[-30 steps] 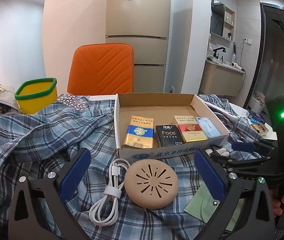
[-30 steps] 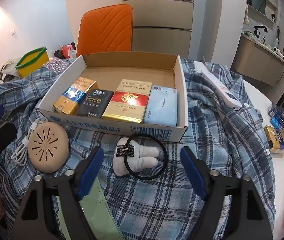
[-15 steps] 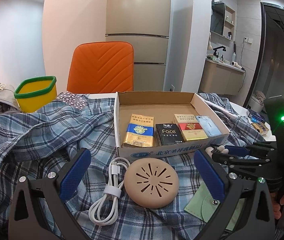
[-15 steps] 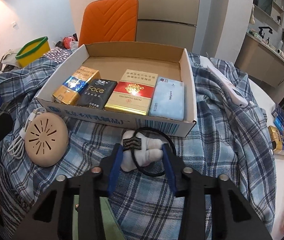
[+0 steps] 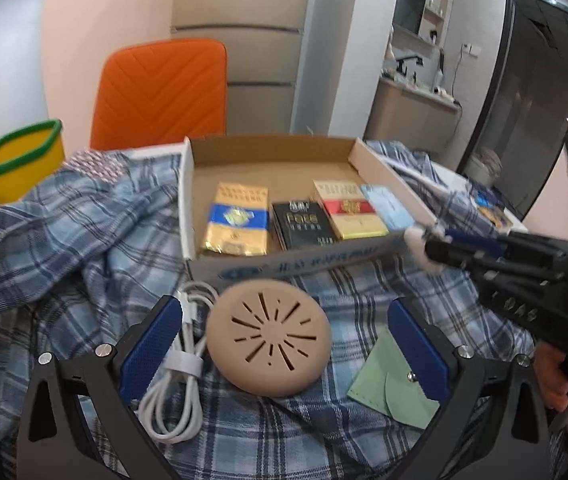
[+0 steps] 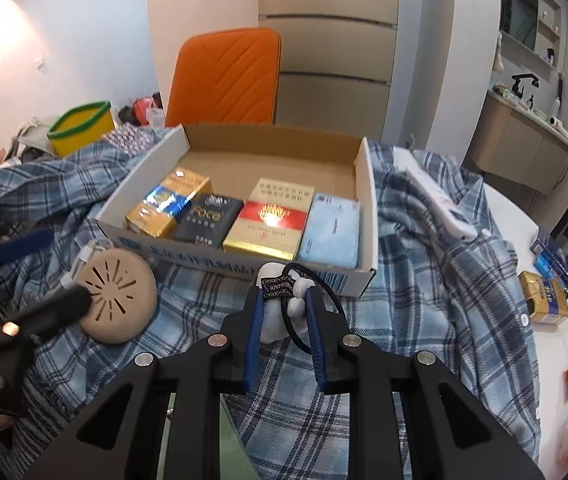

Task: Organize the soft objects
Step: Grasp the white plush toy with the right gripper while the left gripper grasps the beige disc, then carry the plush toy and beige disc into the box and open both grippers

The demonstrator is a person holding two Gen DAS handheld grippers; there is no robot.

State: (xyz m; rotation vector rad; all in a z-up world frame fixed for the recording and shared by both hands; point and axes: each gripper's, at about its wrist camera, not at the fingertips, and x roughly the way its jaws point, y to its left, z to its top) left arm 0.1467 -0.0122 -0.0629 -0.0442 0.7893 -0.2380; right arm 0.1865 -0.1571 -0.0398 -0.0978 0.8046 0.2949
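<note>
In front of the cardboard box [image 6: 366,216], the right gripper [image 6: 284,304] clamps a white plush hair tie [image 6: 284,300], lifted above the plaid shirt [image 6: 424,280]. The left gripper [image 5: 284,320] is spread wide around a beige round pouch [image 5: 268,338], not touching it.

"Face" on black pack [image 5: 303,224]

A home: fridge [image 6: 326,52], sink counter [image 6: 524,136], orange chair [image 6: 224,76].
</note>
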